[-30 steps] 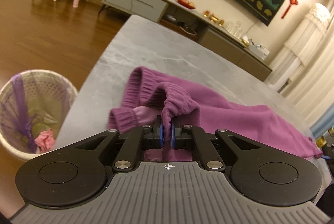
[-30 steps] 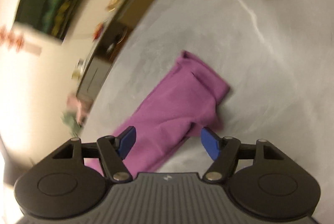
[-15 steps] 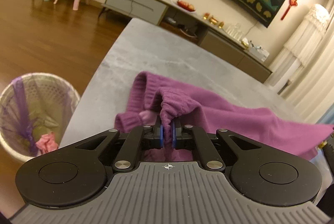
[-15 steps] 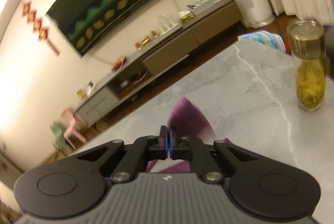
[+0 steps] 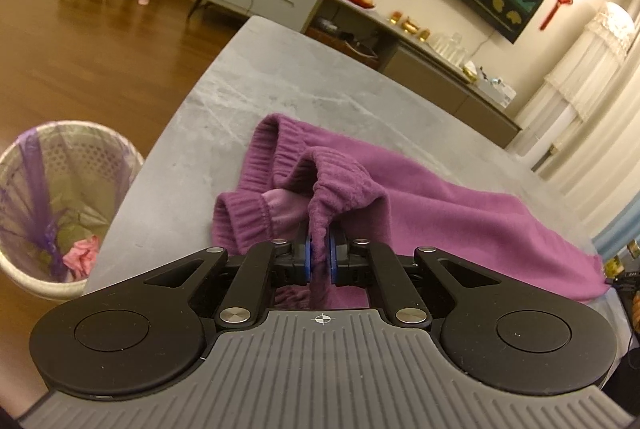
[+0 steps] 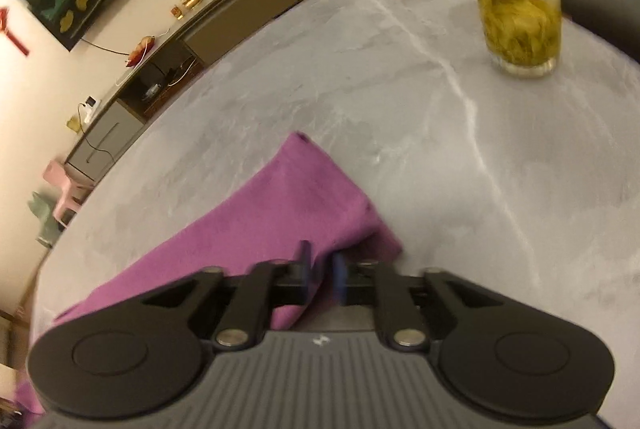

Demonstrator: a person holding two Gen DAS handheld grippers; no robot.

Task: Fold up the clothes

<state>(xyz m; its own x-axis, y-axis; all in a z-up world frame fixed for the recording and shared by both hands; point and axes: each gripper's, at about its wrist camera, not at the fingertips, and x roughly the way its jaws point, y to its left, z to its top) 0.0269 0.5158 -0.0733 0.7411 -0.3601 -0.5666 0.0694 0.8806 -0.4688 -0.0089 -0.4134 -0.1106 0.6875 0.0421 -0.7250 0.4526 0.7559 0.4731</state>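
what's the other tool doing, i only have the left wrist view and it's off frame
Observer: The right tool is pinched on the far end of the purple garment, near a corner fold.
Operator: anything near it on the table
Observer: A glass jar with yellow contents stands on the grey table, ahead and to its right, apart from the cloth.
Operator: is the cloth off the table on that side
Observer: Beyond the tool it lies flat on the table; the image is too blurred to judge lift at the grip.
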